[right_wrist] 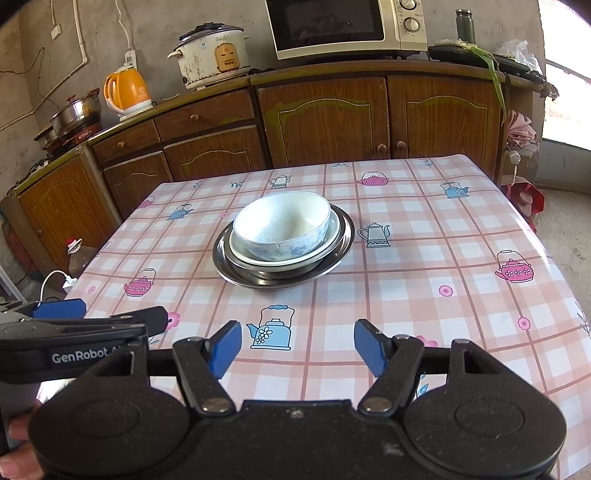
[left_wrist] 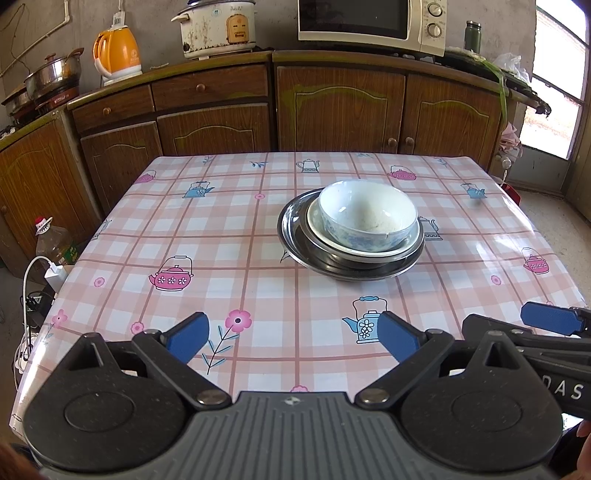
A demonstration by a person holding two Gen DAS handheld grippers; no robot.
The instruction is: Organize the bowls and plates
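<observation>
A white and blue bowl (left_wrist: 367, 218) sits in a white plate (left_wrist: 321, 230), which sits in a steel plate (left_wrist: 295, 240) near the middle of the table. The same stack shows in the right wrist view: bowl (right_wrist: 282, 225), white plate (right_wrist: 332, 245), steel plate (right_wrist: 341, 240). My left gripper (left_wrist: 291, 336) is open and empty, held over the table's near edge, well short of the stack. My right gripper (right_wrist: 297, 349) is open and empty, beside the left one at the near edge. Each gripper shows at the edge of the other's view.
The table (left_wrist: 184, 240) has a pink checked cloth with teapot prints. Wooden cabinets (left_wrist: 332, 107) stand behind it with a microwave (left_wrist: 369, 22), rice cooker (left_wrist: 218, 27) and orange kettle (left_wrist: 118, 51). An oil bottle (left_wrist: 55, 243) and cables lie on the floor at left.
</observation>
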